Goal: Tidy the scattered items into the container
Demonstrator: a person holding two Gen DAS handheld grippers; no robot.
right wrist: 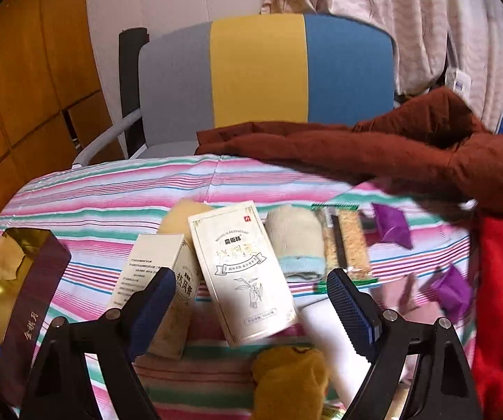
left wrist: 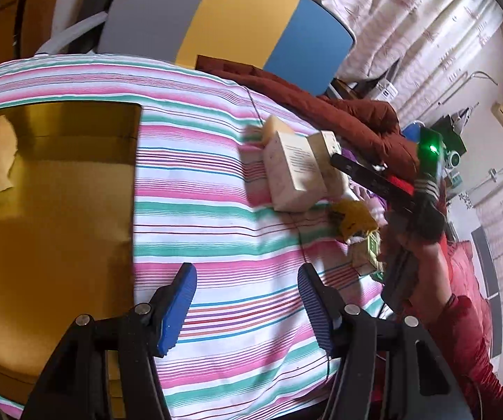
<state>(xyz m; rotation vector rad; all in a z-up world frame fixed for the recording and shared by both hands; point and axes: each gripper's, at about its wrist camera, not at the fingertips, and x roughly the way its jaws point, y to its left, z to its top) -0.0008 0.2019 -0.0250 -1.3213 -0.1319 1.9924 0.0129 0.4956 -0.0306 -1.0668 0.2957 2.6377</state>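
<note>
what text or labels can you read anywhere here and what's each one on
"热风膏": side of the narrow white box.
"金", then two less clear characters: dark side of the gold-lined box.
Large cream box: a Latin line, stylised characters and a red logo, all too blurred to read.
Fine print on both cream boxes: too small.

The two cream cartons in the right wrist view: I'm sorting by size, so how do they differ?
The wide carton has a broad, flat face; the narrow carton is slimmer and deeper. The wide carton shows its decorated front with a banner and plant drawing; the narrow carton shows a side panel of small print. The wide carton sits nearer the rolled sock; the narrow carton lies nearer the gold box. Both are cream, lie on the striped cloth and overlap.
</note>
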